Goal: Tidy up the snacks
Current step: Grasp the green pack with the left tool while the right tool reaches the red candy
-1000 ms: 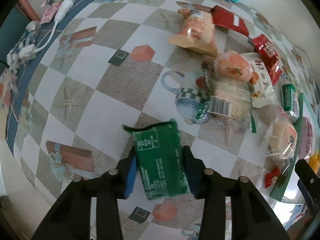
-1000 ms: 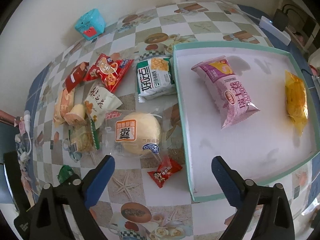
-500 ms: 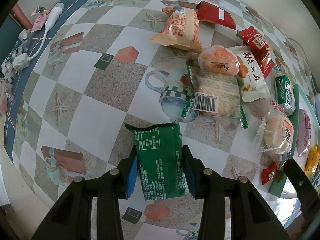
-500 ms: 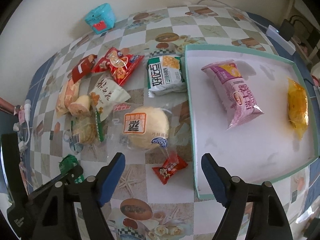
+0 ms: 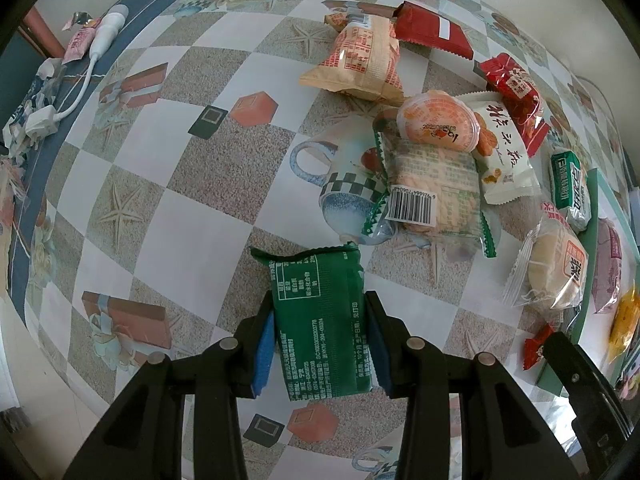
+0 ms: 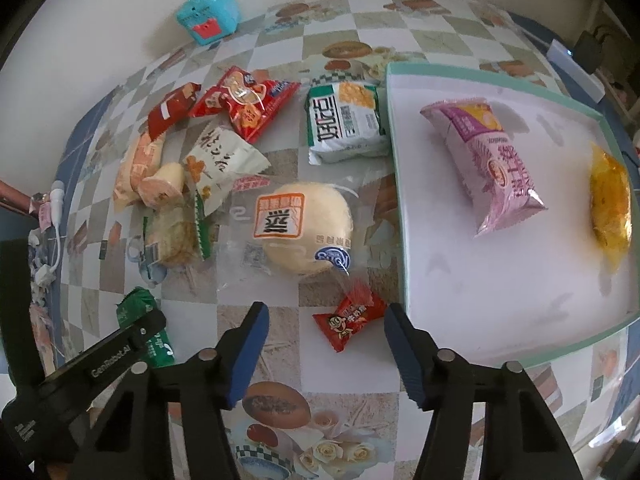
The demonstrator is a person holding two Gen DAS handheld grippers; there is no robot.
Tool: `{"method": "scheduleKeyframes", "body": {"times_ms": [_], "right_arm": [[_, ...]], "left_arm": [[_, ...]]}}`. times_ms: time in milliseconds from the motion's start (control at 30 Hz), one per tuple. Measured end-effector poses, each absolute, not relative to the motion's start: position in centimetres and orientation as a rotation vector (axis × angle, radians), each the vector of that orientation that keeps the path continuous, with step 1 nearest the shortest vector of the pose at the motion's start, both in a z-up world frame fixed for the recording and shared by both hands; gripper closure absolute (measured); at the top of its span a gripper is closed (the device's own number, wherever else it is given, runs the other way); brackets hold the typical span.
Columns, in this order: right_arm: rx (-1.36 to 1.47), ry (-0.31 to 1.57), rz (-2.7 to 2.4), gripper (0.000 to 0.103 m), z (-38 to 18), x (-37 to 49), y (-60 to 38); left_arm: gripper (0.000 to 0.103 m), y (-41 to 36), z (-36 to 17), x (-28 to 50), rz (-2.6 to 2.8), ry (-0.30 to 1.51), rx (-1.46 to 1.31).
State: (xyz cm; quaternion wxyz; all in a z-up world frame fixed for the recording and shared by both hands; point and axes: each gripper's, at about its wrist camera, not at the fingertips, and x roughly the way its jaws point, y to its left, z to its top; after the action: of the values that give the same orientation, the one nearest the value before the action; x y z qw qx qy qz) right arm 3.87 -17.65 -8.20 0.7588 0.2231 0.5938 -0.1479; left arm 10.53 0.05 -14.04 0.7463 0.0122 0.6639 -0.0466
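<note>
Since a second ago, the right tongs have come closer together and moved over the small red candy packet, which now lies on the tabletop in the gap between the two blue pads. The pads do not touch it, so these tongs are open. The left tongs still squeeze the green snack packet from both sides, and the packet has stayed between the pads, with its back print facing up, above the checkered tabletop.

Right beside the red candy is the tray with a teal rim and white floor. A pink snack bag and a yellow snack bag lie inside it, well apart from each other.

More snacks lie in a heap on the tabletop. A round bun in a clear wrapper sits just behind the red candy. A white and green cracker pack touches the tray's rim. Farther left are a red bag with cartoon pictures, a white bag with black writing, and a rice cracker pack with green edges. A blue toy-like box stands by the wall.
</note>
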Motion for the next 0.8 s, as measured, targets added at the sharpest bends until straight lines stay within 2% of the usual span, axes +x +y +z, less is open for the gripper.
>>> {"method": "scheduleKeyframes", "body": {"times_ms": [600, 800], "right_arm": [[0.490, 1.356, -0.326, 0.064, -10.6, 4.2, -17.7], [0.497, 1.364, -0.329, 0.068, -11.3, 4.2, -18.1]], "left_arm": [[0.060, 0.2, -14.0, 10.6, -0.106, 1.456, 0.020], [0.060, 0.1, -14.1, 10.6, -0.106, 1.457, 0.020]]}}
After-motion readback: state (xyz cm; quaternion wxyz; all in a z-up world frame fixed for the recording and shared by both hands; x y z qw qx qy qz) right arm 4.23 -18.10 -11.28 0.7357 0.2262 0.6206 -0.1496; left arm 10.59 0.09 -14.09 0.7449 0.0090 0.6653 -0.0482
